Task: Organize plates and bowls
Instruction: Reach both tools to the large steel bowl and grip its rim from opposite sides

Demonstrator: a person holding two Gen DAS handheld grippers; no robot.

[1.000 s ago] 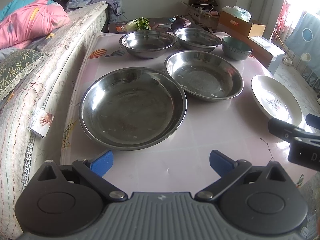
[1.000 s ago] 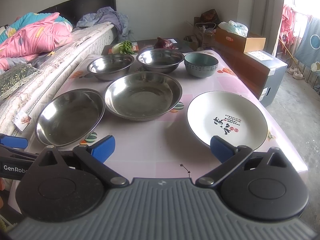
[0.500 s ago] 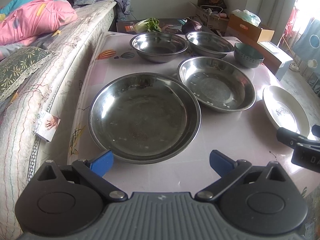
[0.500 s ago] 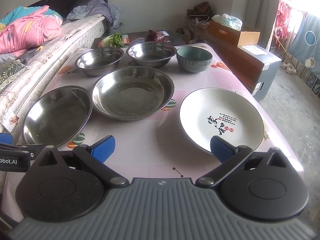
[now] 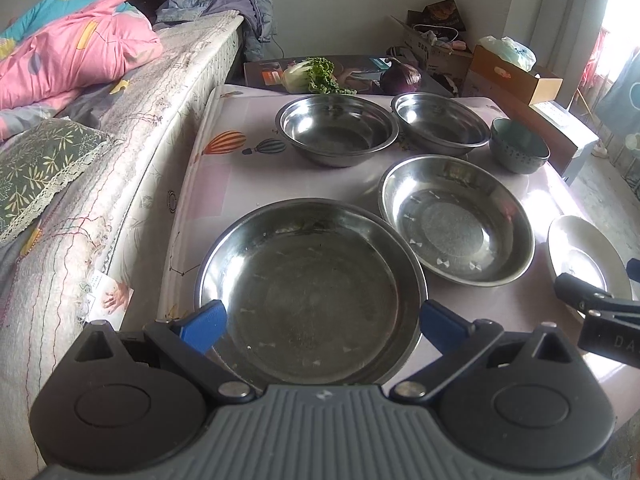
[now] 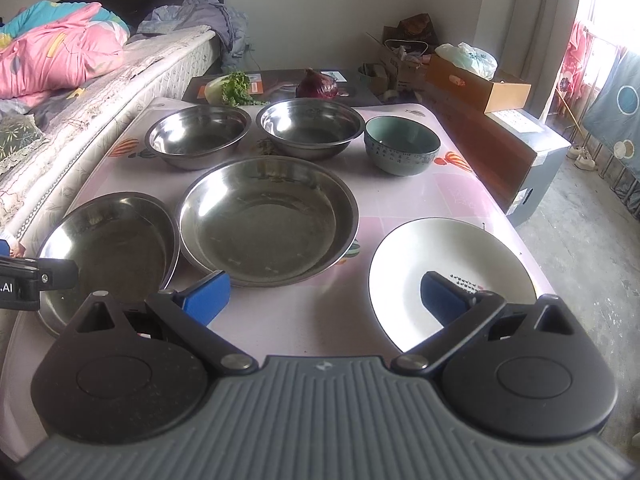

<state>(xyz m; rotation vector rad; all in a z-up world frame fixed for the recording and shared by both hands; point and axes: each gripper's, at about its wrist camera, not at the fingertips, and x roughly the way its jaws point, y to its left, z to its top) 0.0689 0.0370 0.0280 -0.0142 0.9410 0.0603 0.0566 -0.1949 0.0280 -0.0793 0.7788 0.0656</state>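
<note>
On the pink table (image 5: 224,184) stand a large steel plate (image 5: 310,292) nearest the left, a second steel plate (image 5: 456,220), two steel bowls (image 5: 336,130) (image 5: 440,122) behind, a teal ceramic bowl (image 5: 518,150) and a white plate (image 6: 452,272) at the right. My left gripper (image 5: 322,322) is open and empty, just above the near rim of the large steel plate (image 6: 108,248). My right gripper (image 6: 324,294) is open and empty, its right finger over the white plate's near part.
A bed with a pink quilt (image 5: 76,52) runs along the table's left edge. A cabbage (image 5: 312,74) and a red onion (image 5: 400,76) lie on a low stand behind the table. Cardboard boxes (image 6: 476,80) and a wooden panel (image 6: 480,152) stand to the right.
Both grippers have moved forward over the table. The left one now reaches the large steel plate's near rim, the right one the white plate. Both stay open.
</note>
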